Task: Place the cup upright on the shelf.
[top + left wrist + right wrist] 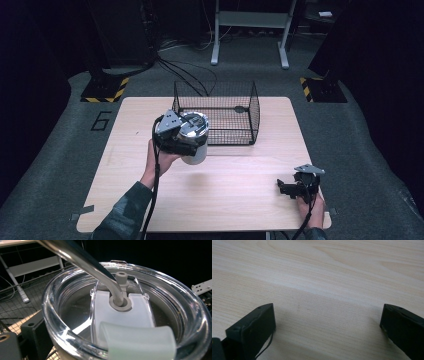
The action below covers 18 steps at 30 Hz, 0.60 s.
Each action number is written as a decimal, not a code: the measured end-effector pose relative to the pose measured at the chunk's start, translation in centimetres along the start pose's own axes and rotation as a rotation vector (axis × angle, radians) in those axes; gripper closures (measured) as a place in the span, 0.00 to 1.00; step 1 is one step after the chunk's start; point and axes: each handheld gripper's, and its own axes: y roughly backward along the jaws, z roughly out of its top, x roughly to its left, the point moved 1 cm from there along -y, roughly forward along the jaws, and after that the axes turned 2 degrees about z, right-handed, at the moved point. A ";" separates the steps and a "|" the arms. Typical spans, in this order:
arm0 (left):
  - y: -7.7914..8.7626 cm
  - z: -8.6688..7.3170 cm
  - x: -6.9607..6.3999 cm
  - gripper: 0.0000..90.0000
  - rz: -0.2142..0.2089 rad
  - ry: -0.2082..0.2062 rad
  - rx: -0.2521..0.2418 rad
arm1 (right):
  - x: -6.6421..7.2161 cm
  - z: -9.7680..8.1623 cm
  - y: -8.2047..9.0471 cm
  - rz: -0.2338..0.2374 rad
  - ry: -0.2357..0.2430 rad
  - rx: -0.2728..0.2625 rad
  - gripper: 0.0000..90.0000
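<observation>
While the left gripper (186, 140) clamps the white tumbler (196, 136) left of the frame's centre in the high view, the cup hangs above the surface (210, 195), just in front of the wire basket's (252, 107) near left corner. The tumbler is a round, pale cylinder capped with a clear plastic lid (57, 322); in the left gripper view that lid shows a thick glossy rim, a frosted sliding tab (137, 342) at lower centre, and a grey grommet (120, 304) through which a bent metal straw (75, 255) rises to the upper left. The basket is black mesh, rectangular and open-topped, standing at the far middle of the surface, with a small dark thing on its floor that I cannot identify. The right gripper (292, 187) rests low at the lower right, its jaws wide apart over bare wood. The surface is pale laminate with fine straight grain and rounded corners. Grey carpet (60, 150) surrounds it, and white frame legs (216, 50) stand at the top.
</observation>
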 end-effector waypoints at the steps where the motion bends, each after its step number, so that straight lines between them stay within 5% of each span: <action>1: 0.0 0.2 0.0 0.04 -0.006 -0.002 0.002 | 0.0 0.0 0.0 0.000 0.001 0.000 0.00; 18: -0.7 2.4 0.5 0.04 -0.028 0.015 -0.025 | 0.0 0.0 0.0 0.000 0.000 -0.001 0.00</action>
